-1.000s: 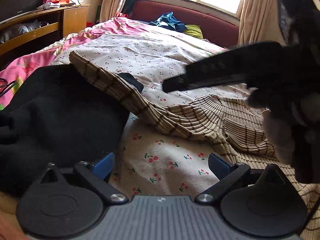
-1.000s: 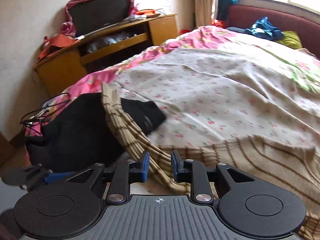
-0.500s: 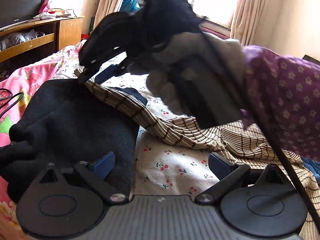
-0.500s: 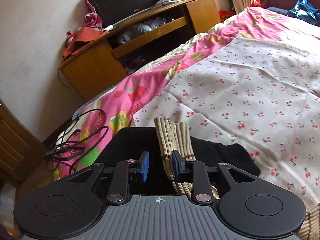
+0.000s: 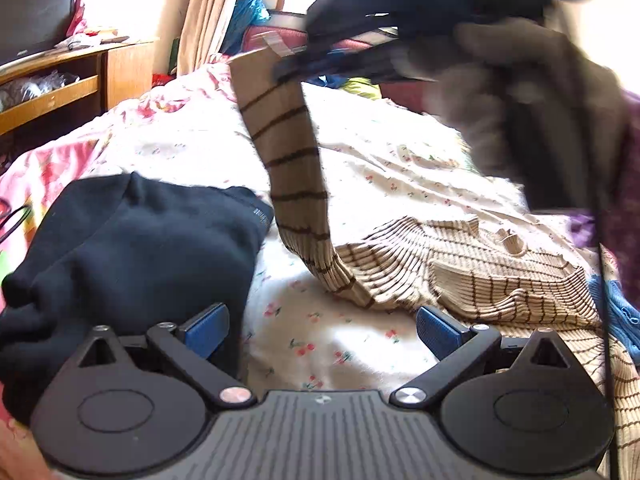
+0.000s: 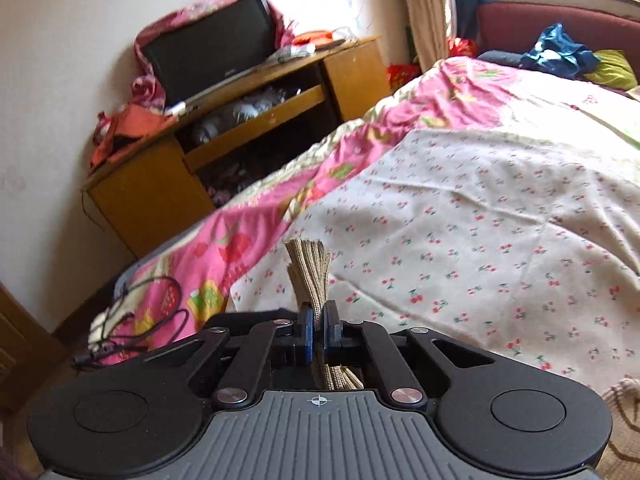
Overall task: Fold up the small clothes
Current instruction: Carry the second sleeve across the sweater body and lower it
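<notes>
A beige ribbed sweater with thin brown stripes [image 5: 480, 264] lies crumpled on the cherry-print bedsheet [image 5: 400, 160]. Its sleeve [image 5: 292, 152] is lifted off the bed. My right gripper [image 5: 288, 62], seen high in the left wrist view, is shut on the sleeve's cuff. In the right wrist view the cuff [image 6: 308, 268] sticks out past the closed blue pads of that gripper [image 6: 318, 332]. My left gripper [image 5: 316, 328] stands open low over the sheet, with nothing between its fingers. A dark navy garment [image 5: 132, 248] lies to its left.
A wooden TV cabinet [image 6: 240, 120] with a black screen stands against the wall left of the bed. Black cables [image 6: 132, 320] lie on the pink quilt [image 6: 240, 248] at the bed's edge. A dark red headboard [image 6: 560, 28] with blue and green clothes is beyond.
My right gripper closed on the sleeve's cuff and rose, lifting the sleeve off the dark garment. The left gripper has stayed open in place.
</notes>
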The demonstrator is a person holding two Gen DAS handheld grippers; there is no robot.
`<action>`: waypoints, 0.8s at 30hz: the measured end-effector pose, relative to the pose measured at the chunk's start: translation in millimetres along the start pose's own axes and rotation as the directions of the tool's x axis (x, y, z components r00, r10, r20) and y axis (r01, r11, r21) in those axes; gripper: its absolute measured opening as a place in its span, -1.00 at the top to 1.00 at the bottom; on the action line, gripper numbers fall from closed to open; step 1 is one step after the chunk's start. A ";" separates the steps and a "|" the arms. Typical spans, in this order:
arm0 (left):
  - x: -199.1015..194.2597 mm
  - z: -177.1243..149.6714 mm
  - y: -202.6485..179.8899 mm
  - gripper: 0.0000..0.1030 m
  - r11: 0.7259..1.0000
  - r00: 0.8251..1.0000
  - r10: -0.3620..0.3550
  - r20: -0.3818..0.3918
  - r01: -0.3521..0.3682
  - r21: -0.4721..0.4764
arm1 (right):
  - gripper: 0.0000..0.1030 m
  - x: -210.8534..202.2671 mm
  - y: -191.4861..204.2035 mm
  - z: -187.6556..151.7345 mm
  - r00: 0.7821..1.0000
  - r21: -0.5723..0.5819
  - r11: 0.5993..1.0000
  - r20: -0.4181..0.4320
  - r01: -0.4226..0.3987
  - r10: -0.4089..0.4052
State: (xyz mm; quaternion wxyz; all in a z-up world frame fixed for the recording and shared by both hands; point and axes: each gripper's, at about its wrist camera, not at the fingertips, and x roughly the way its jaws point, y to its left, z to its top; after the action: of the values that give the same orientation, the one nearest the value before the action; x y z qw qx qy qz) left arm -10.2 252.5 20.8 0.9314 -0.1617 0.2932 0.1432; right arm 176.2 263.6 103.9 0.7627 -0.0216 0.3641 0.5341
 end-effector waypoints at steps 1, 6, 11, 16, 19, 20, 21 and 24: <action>2.4 3.8 -6.4 -1.00 1.000 1.000 -0.003 0.006 0.003 0.016 | 0.93 -20.2 -12.8 1.7 0.999 0.036 0.999 0.037 0.006 -0.007; 21.9 20.5 -53.7 -1.00 0.991 0.999 -0.047 0.009 0.046 0.127 | 0.93 -124.2 -93.5 -10.8 0.975 0.251 0.966 0.189 0.065 -0.115; 57.2 27.3 -118.0 -1.00 0.964 0.995 -0.098 -0.014 0.099 0.249 | 0.93 -219.7 -179.9 -53.3 0.904 0.459 0.882 0.325 0.106 -0.278; 105.2 15.1 -172.3 -1.00 0.932 0.989 -0.109 -0.095 0.135 0.335 | 0.93 -255.2 -270.2 -129.4 0.866 0.637 0.746 0.245 0.196 -0.436; 133.2 1.1 -191.7 -1.00 0.916 0.982 -0.082 -0.172 0.143 0.375 | 0.92 -245.2 -316.7 -184.9 0.879 0.729 0.635 0.096 0.257 -0.467; 139.3 -4.3 -195.9 -1.00 0.911 0.979 -0.067 -0.192 0.139 0.388 | 0.92 -242.7 -328.1 -201.5 0.877 0.751 0.602 0.064 0.272 -0.476; 143.2 -8.2 -198.3 -1.00 0.906 0.977 -0.052 -0.207 0.133 0.401 | 0.92 -240.6 -334.1 -215.1 0.877 0.766 0.580 0.044 0.279 -0.479; 147.9 -16.5 -200.3 -1.00 0.898 0.974 -0.015 -0.227 0.113 0.426 | 0.92 -240.8 -346.0 -241.7 0.891 0.809 0.539 0.043 0.234 -0.451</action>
State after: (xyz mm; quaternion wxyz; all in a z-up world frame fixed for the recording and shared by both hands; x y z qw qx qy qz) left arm 170.3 90.0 -36.1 0.9101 0.0263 0.4127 0.0244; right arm 295.3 -179.1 -57.3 0.8223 0.3096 0.4511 0.1564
